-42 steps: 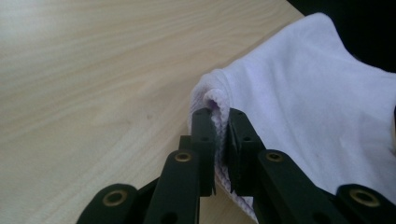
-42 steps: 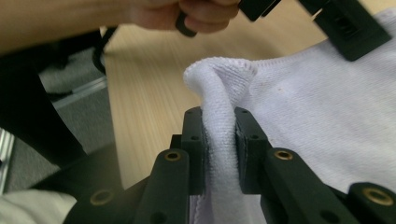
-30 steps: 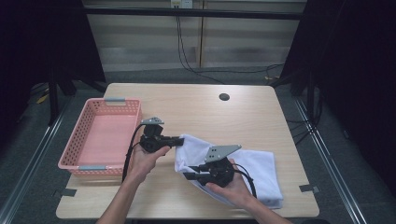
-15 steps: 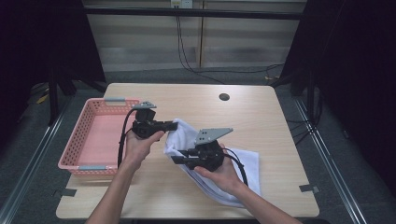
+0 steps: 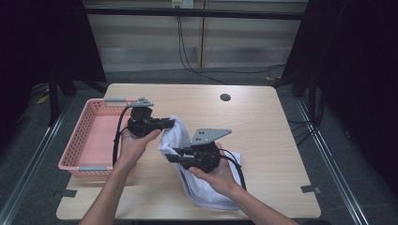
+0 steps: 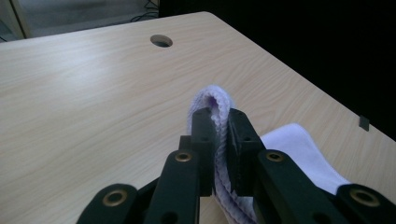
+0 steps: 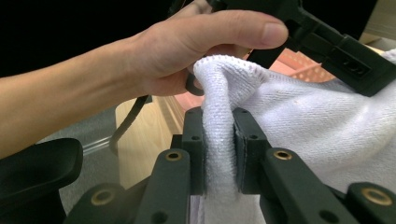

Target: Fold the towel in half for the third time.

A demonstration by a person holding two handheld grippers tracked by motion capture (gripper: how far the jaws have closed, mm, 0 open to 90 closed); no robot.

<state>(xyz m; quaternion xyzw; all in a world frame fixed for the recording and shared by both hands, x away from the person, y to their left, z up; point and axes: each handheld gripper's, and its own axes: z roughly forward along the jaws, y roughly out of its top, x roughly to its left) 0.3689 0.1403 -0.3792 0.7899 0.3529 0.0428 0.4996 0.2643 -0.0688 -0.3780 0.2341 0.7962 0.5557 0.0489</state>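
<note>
A white towel (image 5: pixel 206 187) hangs partly lifted above the wooden table (image 5: pixel 263 117), its lower end resting near the front edge. My left gripper (image 5: pixel 170 123) is shut on its upper edge; the left gripper view has the towel's folded rim (image 6: pixel 215 100) pinched between the black jaws. My right gripper (image 5: pixel 171 157) is shut on another part of the towel's edge, a little lower and nearer me. In the right gripper view the towel (image 7: pixel 219 116) is squeezed between the jaws, with the other hand (image 7: pixel 187 42) and its gripper just beyond.
A pink mesh basket (image 5: pixel 80 140) sits on the table's left side, right beside my left hand. A round cable hole (image 5: pixel 225 97) lies at the table's back. Dark floor and a metal rail surround the table.
Both grippers have risen and moved left toward the basket, carrying the towel's gripped edges up. More of the towel has come off the table and bunched between the hands.
</note>
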